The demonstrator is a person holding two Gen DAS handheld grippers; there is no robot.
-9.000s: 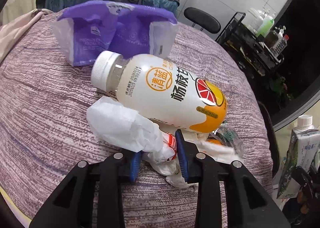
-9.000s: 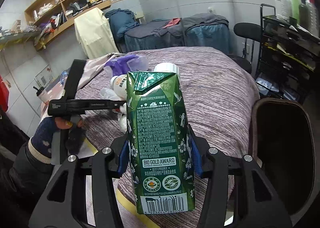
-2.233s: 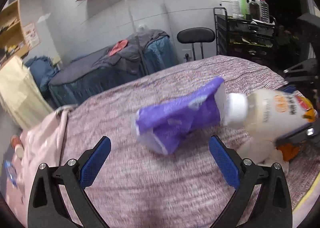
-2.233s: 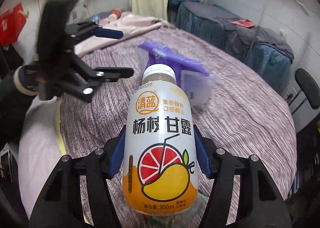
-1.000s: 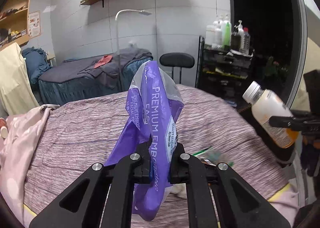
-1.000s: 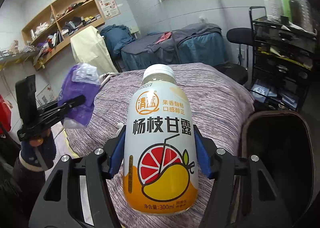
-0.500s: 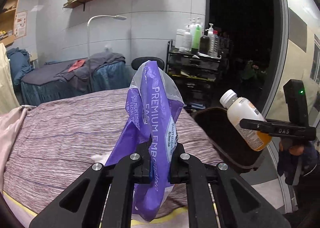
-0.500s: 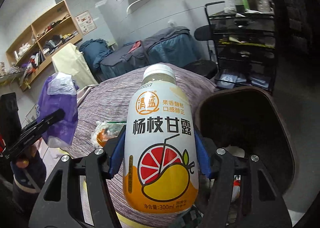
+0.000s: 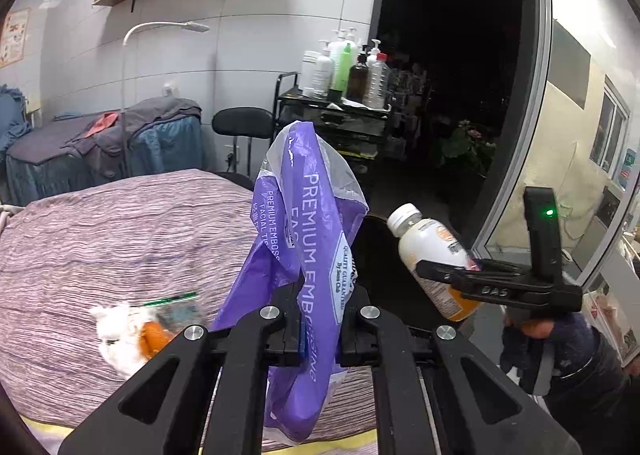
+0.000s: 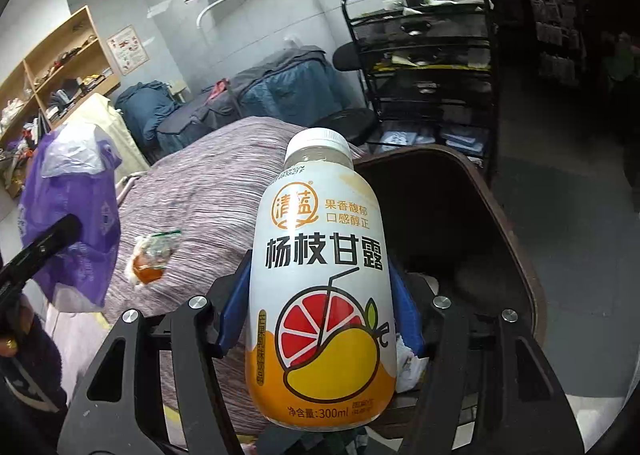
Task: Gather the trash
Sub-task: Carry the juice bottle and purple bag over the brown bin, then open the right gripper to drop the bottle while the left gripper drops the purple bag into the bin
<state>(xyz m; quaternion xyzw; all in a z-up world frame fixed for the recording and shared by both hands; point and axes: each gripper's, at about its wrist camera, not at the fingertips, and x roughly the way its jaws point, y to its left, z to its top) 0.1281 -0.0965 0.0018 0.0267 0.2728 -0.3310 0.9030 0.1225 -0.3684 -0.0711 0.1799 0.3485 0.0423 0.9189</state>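
Right tongs (image 10: 322, 319) clamp the juice bottle (image 10: 322, 283) above the dark bin (image 10: 516, 223), left tongs (image 9: 320, 319) pinch the purple wrapper (image 9: 308, 239) beside the bed (image 9: 120, 239); release short of the rim risks spillage onto the floor.

You see a purple and clear bag (image 9: 316, 255) with white lettering, a white bottle (image 10: 322, 283) with an orange base, red grapefruit slice and black characters, a mauve striped bedspread (image 9: 120, 239), and a dark brown bin (image 10: 480, 223).
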